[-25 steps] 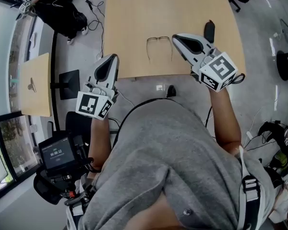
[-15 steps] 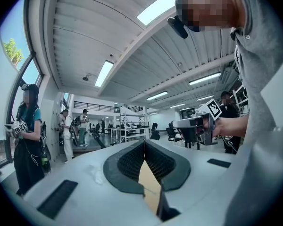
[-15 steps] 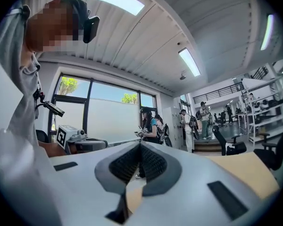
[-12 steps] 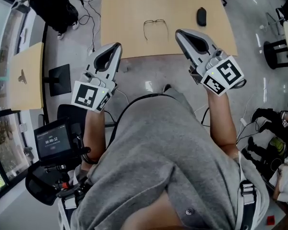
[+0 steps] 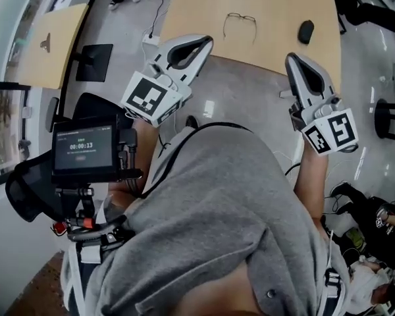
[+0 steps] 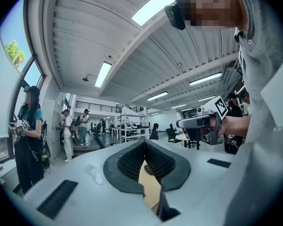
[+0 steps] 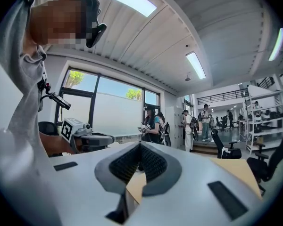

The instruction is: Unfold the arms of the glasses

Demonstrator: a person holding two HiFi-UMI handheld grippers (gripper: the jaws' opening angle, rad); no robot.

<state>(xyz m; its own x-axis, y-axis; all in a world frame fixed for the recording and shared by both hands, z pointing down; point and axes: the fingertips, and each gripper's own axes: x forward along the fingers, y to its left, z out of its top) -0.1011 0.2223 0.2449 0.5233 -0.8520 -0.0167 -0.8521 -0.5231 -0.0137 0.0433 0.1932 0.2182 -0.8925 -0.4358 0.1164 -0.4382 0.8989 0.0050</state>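
Observation:
Thin dark-framed glasses (image 5: 240, 17) lie on the light wooden table (image 5: 276, 5) with both arms spread out toward me. Both grippers are held off the table's near edge, above the grey floor, well short of the glasses. My left gripper (image 5: 207, 40) is shut with nothing between its jaws; in the left gripper view its pads (image 6: 132, 161) meet at the tip. My right gripper (image 5: 293, 58) is also shut and empty, and its ribbed pads (image 7: 153, 164) touch in the right gripper view. Each gripper view shows the other gripper held level beside it.
A dark oval object (image 5: 305, 31) lies on the table to the right of the glasses. At the left stand a second wooden table (image 5: 49, 45) and a black floor plate (image 5: 97, 62). A screen on a mount (image 5: 85, 151) sits at my left side. People stand in the room behind.
Both grippers have drawn back from the table edge toward my body and risen. The glasses stay on the table with their arms spread. My head view has swung.

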